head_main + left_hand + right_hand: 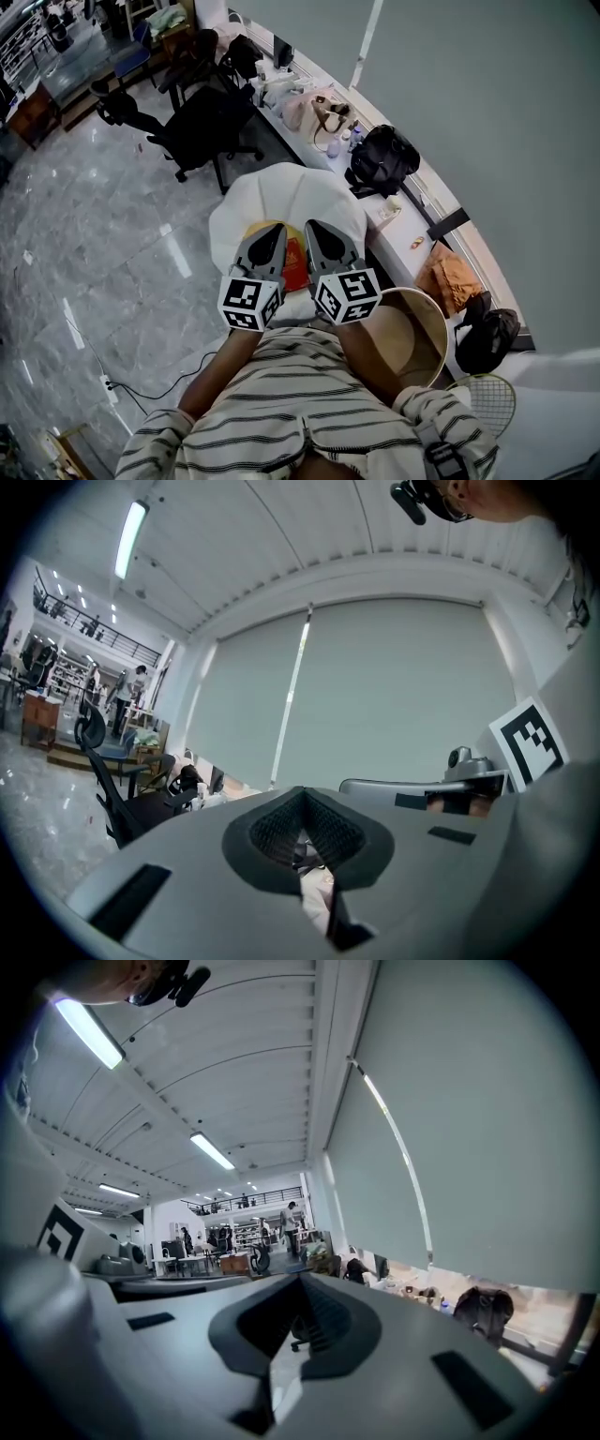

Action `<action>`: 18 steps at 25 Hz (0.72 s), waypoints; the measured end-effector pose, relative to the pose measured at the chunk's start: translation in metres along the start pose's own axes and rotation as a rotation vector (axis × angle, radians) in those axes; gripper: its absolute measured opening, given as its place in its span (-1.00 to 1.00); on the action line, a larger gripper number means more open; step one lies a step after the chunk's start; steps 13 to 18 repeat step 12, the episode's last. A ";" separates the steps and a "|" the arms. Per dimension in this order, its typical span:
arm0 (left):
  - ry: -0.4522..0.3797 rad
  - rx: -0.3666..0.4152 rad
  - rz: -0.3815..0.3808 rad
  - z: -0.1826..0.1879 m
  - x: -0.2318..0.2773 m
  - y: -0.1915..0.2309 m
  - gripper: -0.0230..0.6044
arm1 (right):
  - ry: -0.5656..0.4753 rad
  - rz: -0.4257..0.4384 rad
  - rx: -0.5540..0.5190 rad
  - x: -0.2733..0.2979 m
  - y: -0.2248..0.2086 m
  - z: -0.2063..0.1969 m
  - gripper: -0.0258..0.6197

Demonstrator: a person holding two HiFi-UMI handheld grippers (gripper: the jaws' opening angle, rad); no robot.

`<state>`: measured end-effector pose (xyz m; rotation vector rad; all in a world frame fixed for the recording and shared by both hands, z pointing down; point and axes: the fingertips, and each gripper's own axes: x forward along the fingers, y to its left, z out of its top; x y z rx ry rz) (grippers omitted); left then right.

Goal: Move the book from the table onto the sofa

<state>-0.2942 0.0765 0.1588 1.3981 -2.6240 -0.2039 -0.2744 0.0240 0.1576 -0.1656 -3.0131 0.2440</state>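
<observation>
Book with a red and yellow cover (292, 261) lies flat on the round white surface (281, 192), near its edge closest to the person, and in the head view it shows in the gap between the two tools. Over that near edge the left tool (270, 234) and the right tool (317, 232) hang side by side above the book. Each has its jaws pressed together with nothing between them. Around the round surface spreads a glossy grey marble floor (94, 244). Beyond its far side stand black office chairs (202, 127). To its right, along a pale grey blind, runs a long white wall surface (300, 70) crowded with bags, among them a black backpack (382, 159) and a crumpled orange-brown bag (450, 277). A round tan tub (422, 328) stands just beside the round surface, at the person's right. A thin dark cable (159, 389) trails over the floor to its left. The person's striped shirt (300, 412) fills the lower head view.
</observation>
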 end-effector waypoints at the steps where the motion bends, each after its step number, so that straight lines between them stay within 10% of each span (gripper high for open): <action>1: -0.005 0.001 -0.001 0.000 0.002 -0.001 -0.91 | -0.003 0.000 -0.005 0.000 -0.001 0.000 -0.88; 18: -0.023 -0.008 0.033 -0.004 0.006 -0.002 -0.91 | -0.023 -0.011 -0.016 -0.007 -0.013 -0.001 -0.88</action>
